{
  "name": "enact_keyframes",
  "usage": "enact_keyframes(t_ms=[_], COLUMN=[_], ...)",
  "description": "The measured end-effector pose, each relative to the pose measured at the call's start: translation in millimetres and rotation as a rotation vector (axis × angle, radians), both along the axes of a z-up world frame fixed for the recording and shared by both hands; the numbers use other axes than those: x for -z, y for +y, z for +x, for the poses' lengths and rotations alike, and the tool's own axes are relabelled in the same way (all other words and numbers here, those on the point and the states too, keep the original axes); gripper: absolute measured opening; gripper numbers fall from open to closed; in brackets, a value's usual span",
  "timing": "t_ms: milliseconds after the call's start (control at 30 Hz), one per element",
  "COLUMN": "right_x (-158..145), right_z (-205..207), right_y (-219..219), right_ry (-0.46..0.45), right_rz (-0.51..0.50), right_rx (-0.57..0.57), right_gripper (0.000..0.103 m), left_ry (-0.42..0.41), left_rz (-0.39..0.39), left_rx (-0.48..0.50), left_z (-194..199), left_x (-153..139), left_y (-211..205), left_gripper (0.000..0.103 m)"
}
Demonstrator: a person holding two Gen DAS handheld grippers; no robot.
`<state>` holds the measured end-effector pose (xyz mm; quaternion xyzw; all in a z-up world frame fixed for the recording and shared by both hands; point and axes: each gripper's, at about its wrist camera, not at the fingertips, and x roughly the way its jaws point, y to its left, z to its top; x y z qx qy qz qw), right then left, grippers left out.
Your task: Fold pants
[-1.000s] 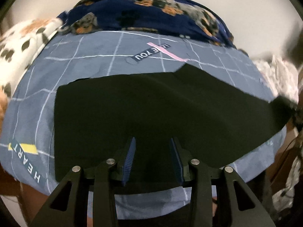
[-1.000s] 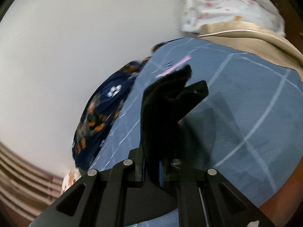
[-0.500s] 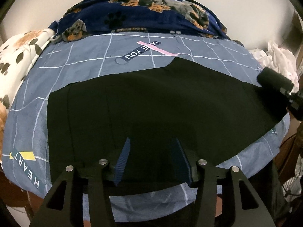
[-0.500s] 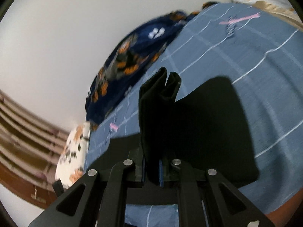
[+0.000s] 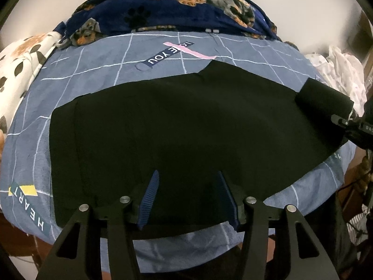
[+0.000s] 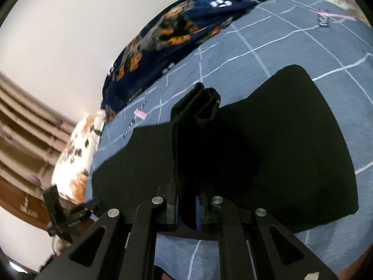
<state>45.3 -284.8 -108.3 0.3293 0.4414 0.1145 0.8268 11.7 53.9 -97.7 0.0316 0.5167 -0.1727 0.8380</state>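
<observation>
We see the bed (image 5: 77,74), covered in a grey-blue sheet with a white grid and printed word labels, filling most of both views. A navy fleece blanket with orange dog and paw prints (image 5: 186,4) is bunched along its far edge at the top of the left view. A white pillow with brown and orange spots (image 5: 21,56) sits at the upper left there.

The black cloth pants (image 5: 186,121) lie spread flat across the middle of the sheet and take up the centre of the left view. One end is gathered into a thick fold at the right edge.

Our left tongs (image 5: 188,198), black with ribbed blue pads, hang at the bottom centre over the near edge of the pants. Their jaws are opening, with the cloth beneath them but not pinched.

Our right tongs (image 6: 187,212) at the bottom centre of the right view are clamped on the bunched end of the pants, which stands up between the pads.
</observation>
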Motion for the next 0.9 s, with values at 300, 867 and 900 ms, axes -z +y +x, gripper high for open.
enact_keyframes(t_ms=[300,867,900], right_x=[-0.5,-5.4,-5.1], right_z=[5.1,9.3,9.8], right_y=[21.6,53.1,54.1], right_ry=[-0.008,-0.042,-0.042], right_rz=[-0.057,-0.187,-0.185], right_rx=[-0.032,-0.095,-0.099], right_gripper=[0.011,0.012,0.012], left_ry=[0.018,0.027,0.029], left_rz=[0.002,0.003,0.002], left_rx=[0.006,0.008,0.008], left_z=[0.0,0.7,0.6], left_x=[3.2,3.2,3.3], left_y=[-2.5,-3.5,-3.6], left_gripper=[0.055,0.06,0.06])
